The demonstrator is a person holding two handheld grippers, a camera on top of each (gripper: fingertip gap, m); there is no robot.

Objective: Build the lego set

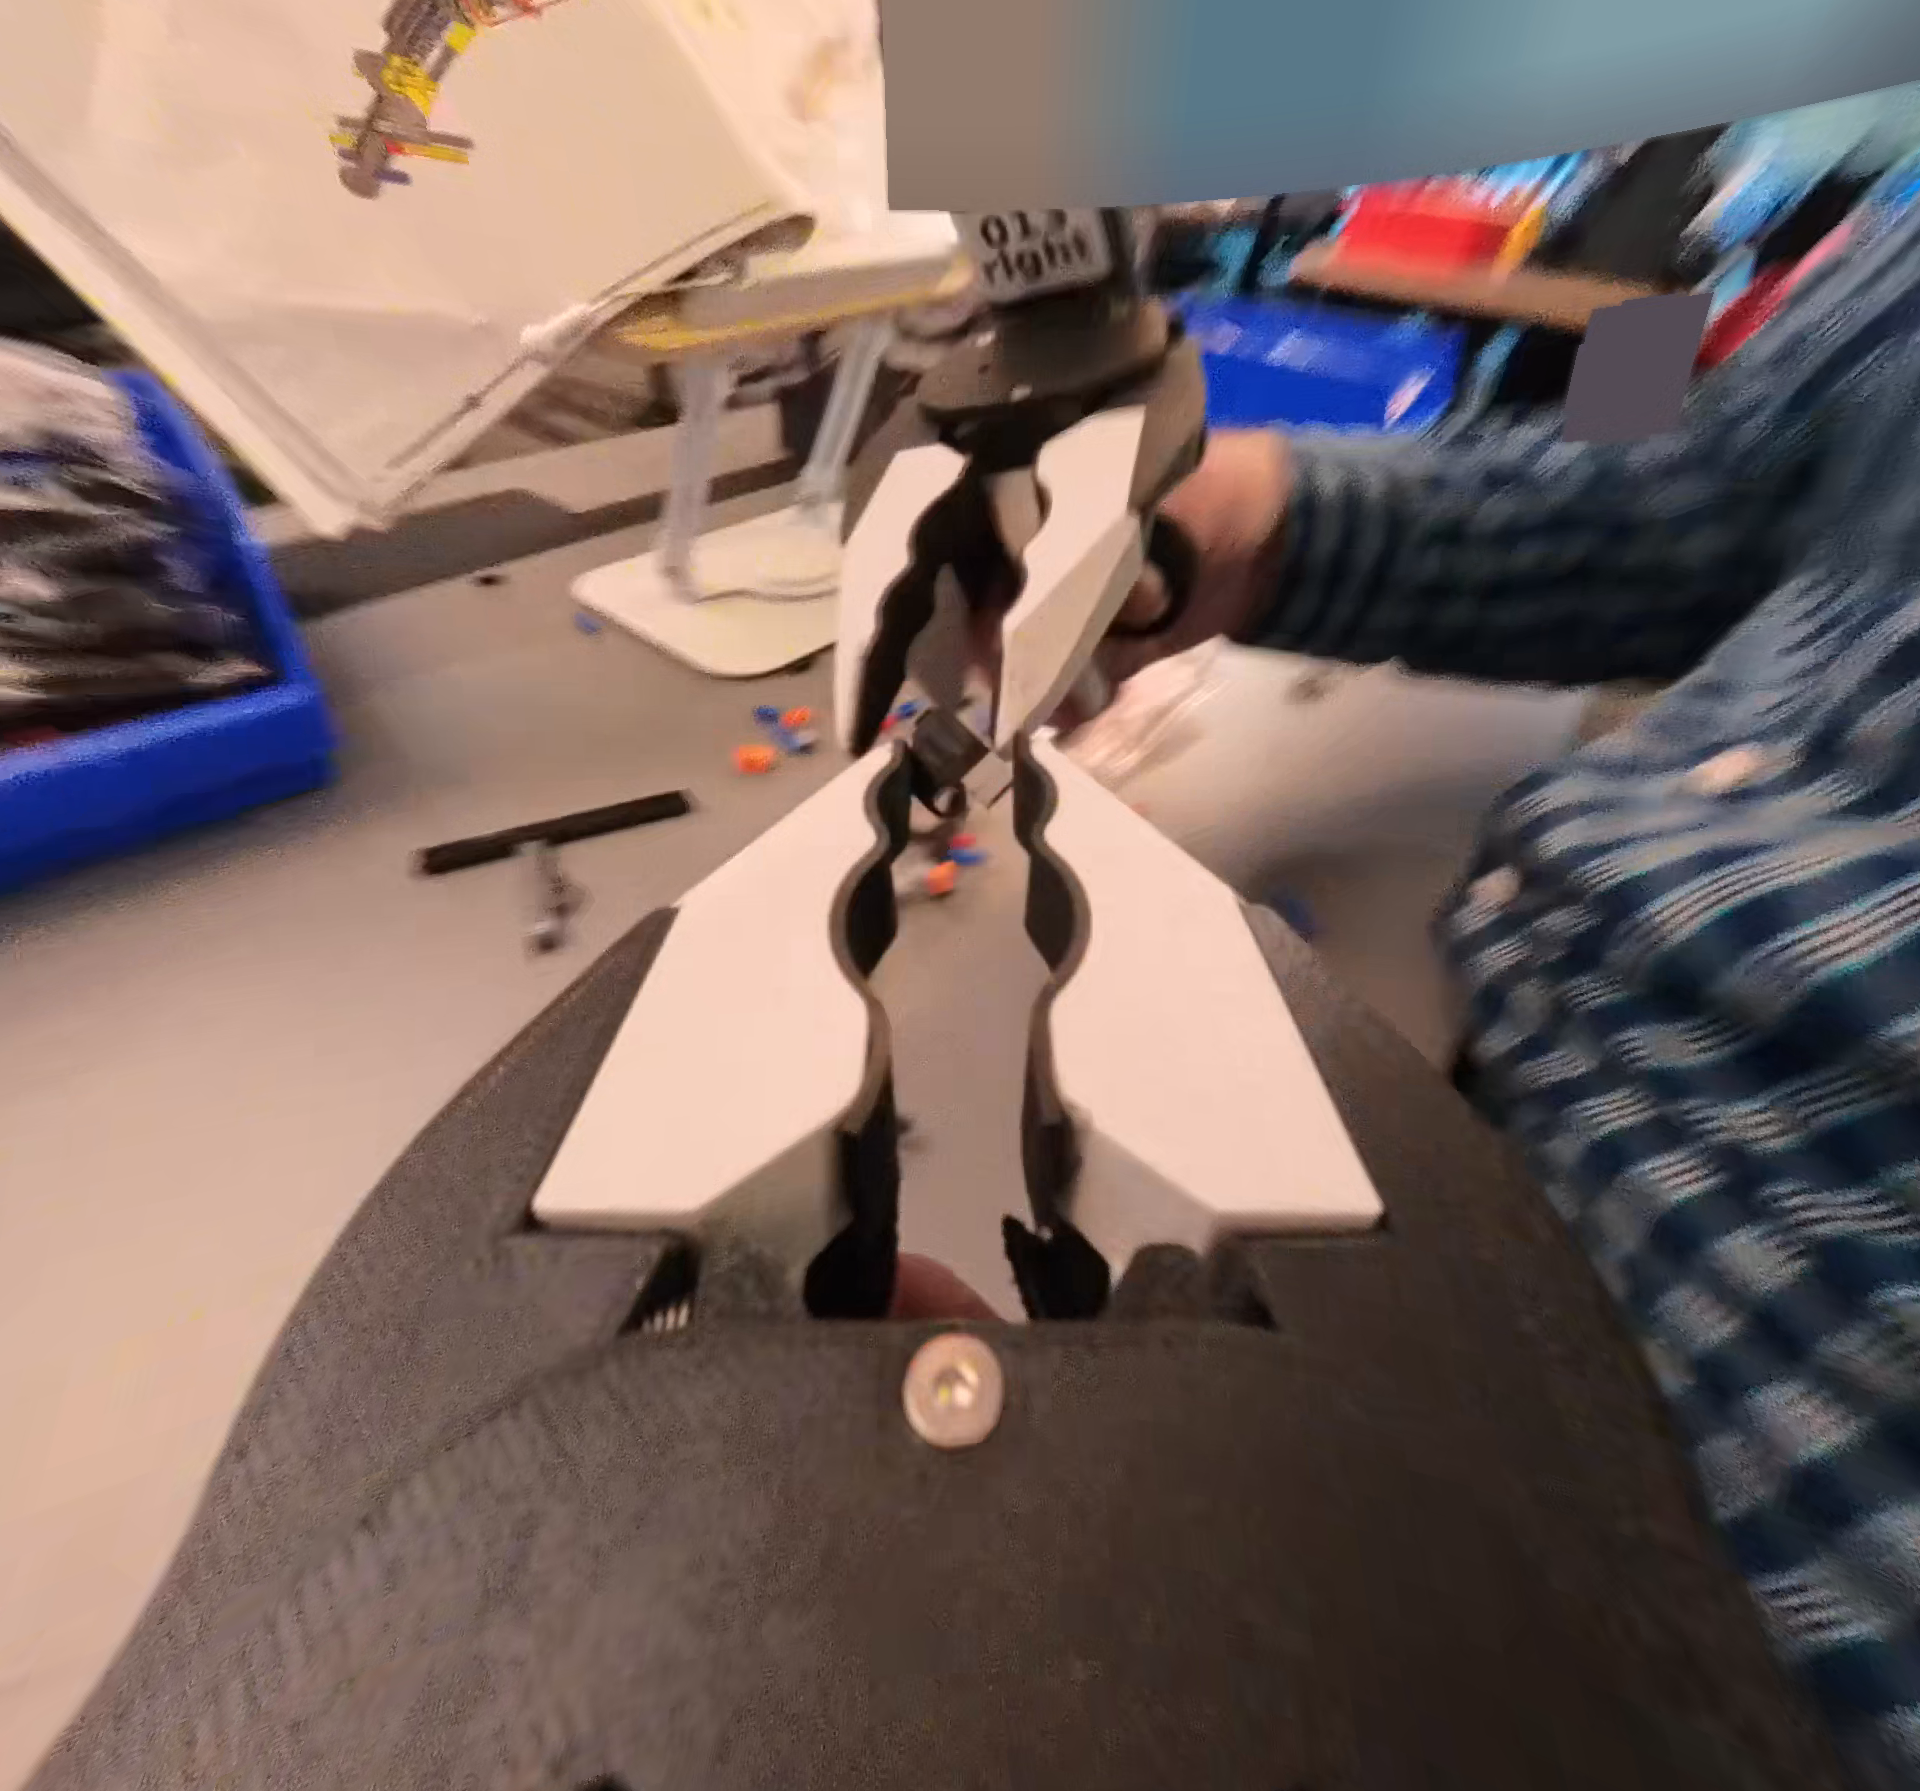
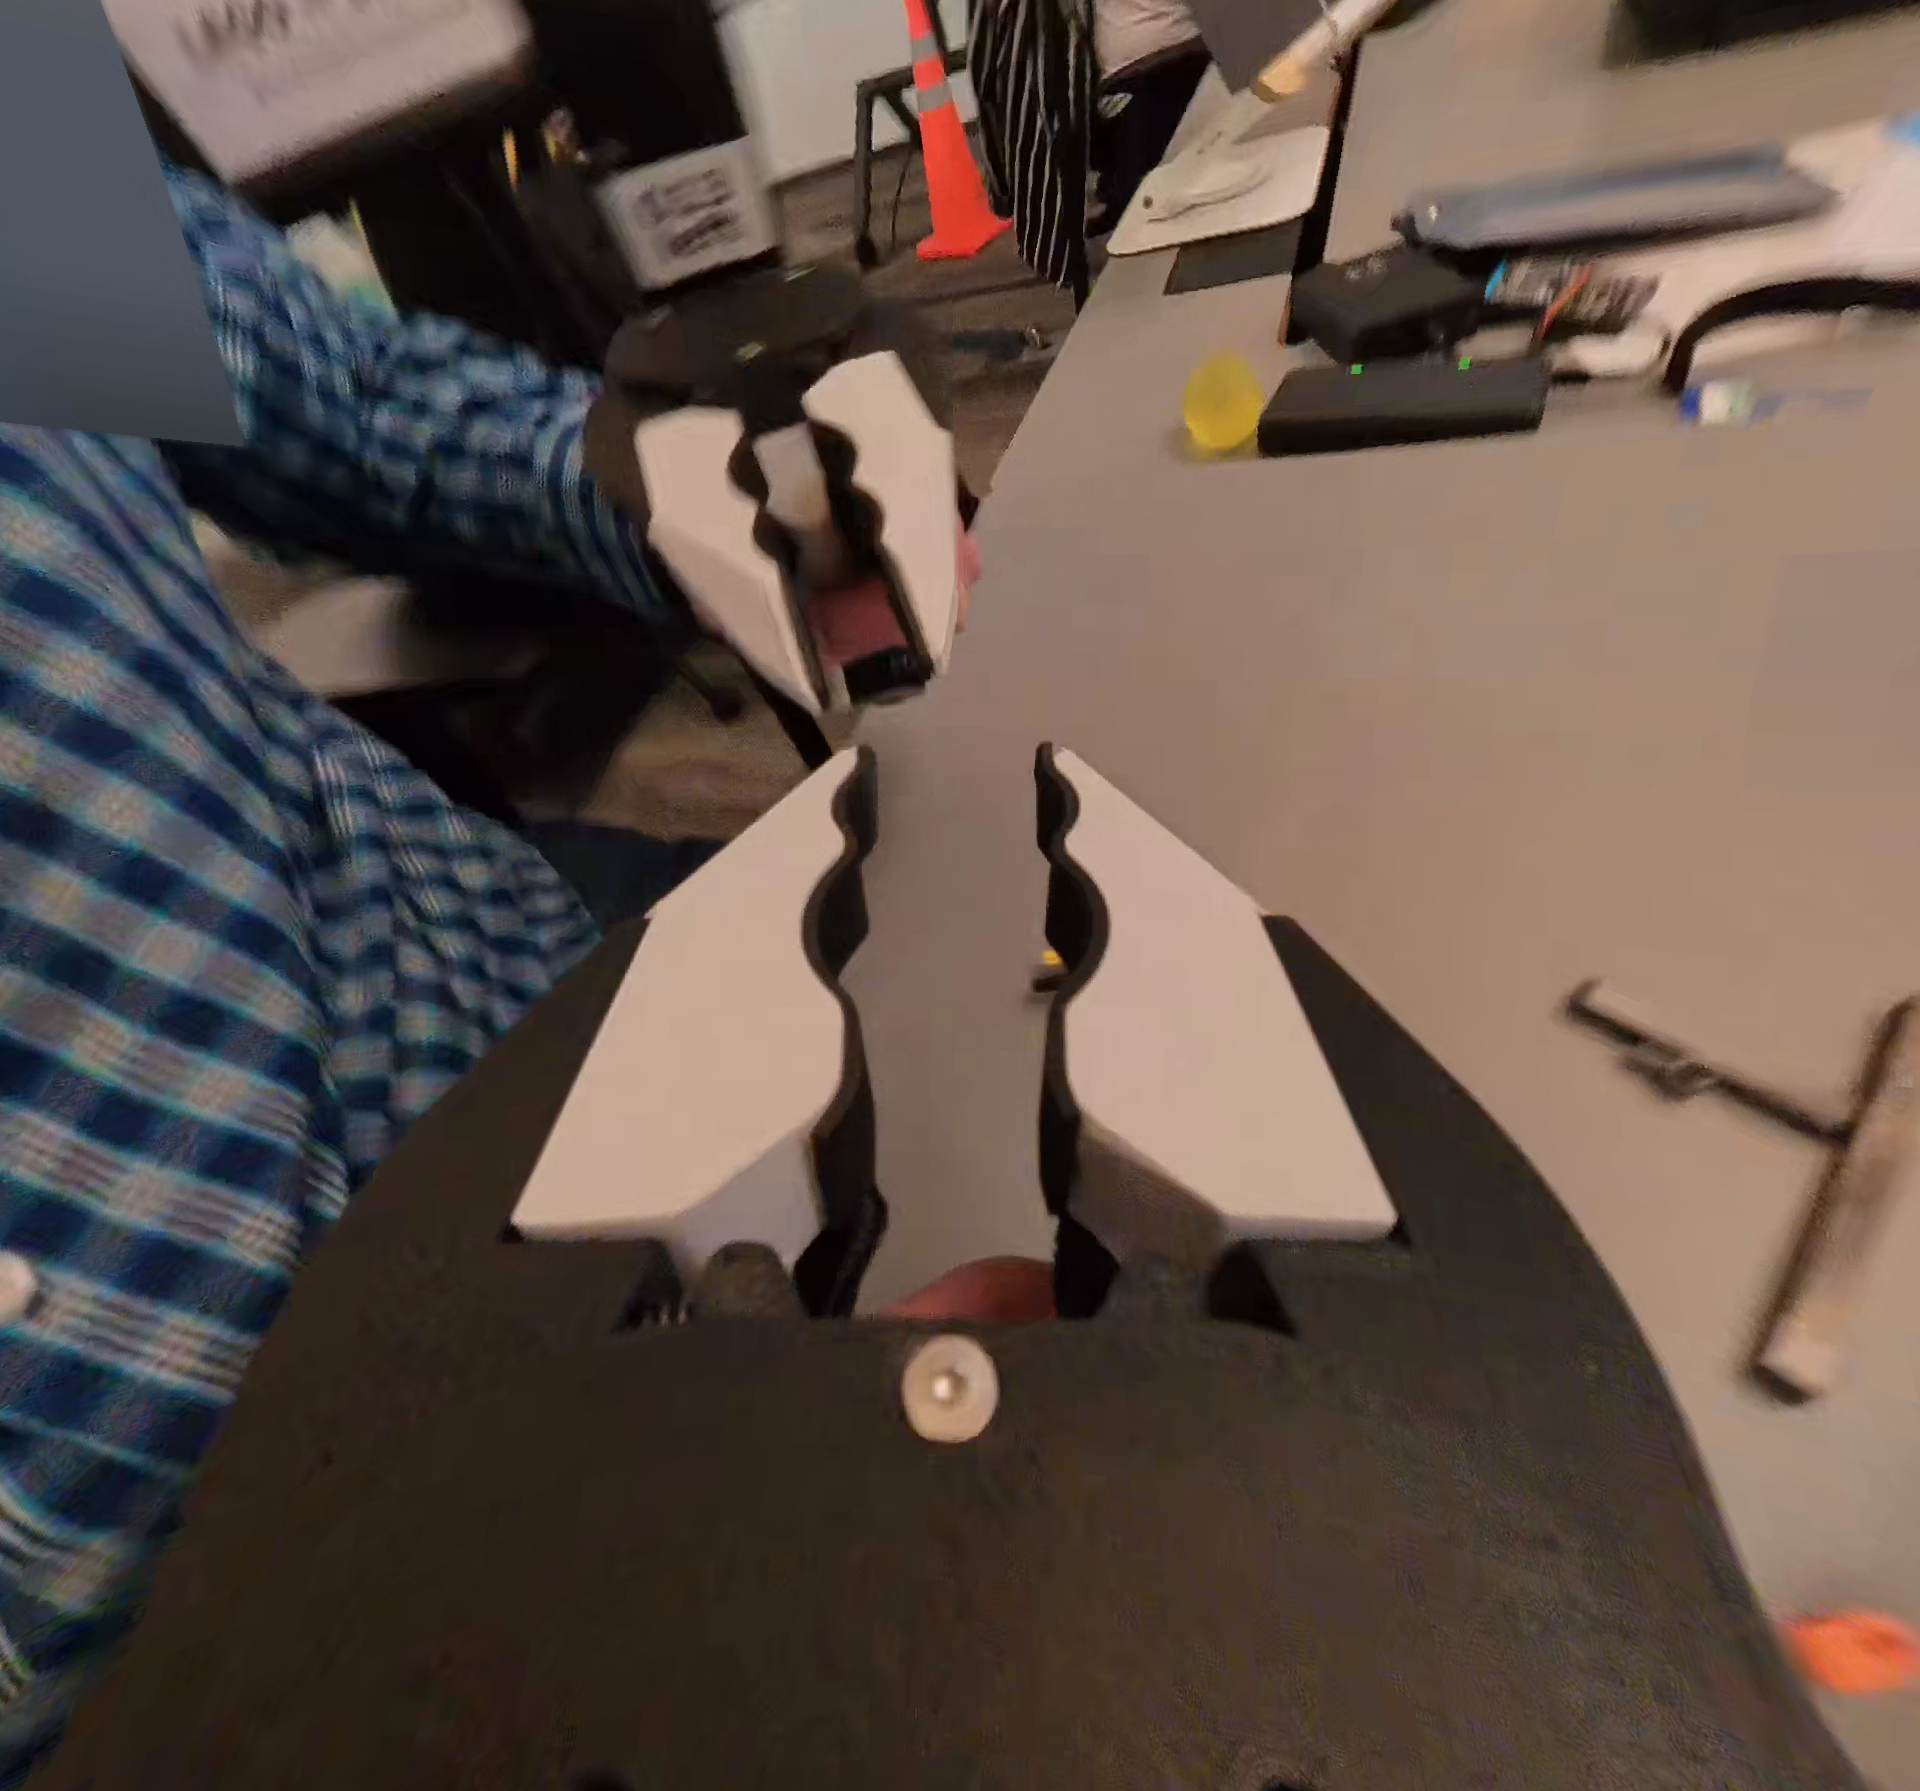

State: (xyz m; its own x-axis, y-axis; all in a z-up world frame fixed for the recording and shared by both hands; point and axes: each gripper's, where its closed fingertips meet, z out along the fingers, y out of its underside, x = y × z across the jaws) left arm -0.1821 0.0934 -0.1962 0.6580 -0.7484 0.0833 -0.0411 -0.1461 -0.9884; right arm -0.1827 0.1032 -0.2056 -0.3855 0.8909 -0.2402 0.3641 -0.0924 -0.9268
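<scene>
Build is looking early: only a T-shaped sub-assy (image 1: 551,835) is lying flat on the grey table (image 1: 312,1014). Its black beam is running L-R and a grey axle is pointing off it. Loose orange/blue pins (image 1: 771,735) are still waiting, w/ the instruction booklet (image 1: 416,131) propped behind.

The left gripper (image 1: 951,765) is pinching a small black lego piece (image 1: 943,749) at its tips, held above the table. The piece is sticking out toward the right gripper (image 2: 951,754), which is gaping partway w/ nothing in it. Piece's long axis is too blurred to call.
</scene>
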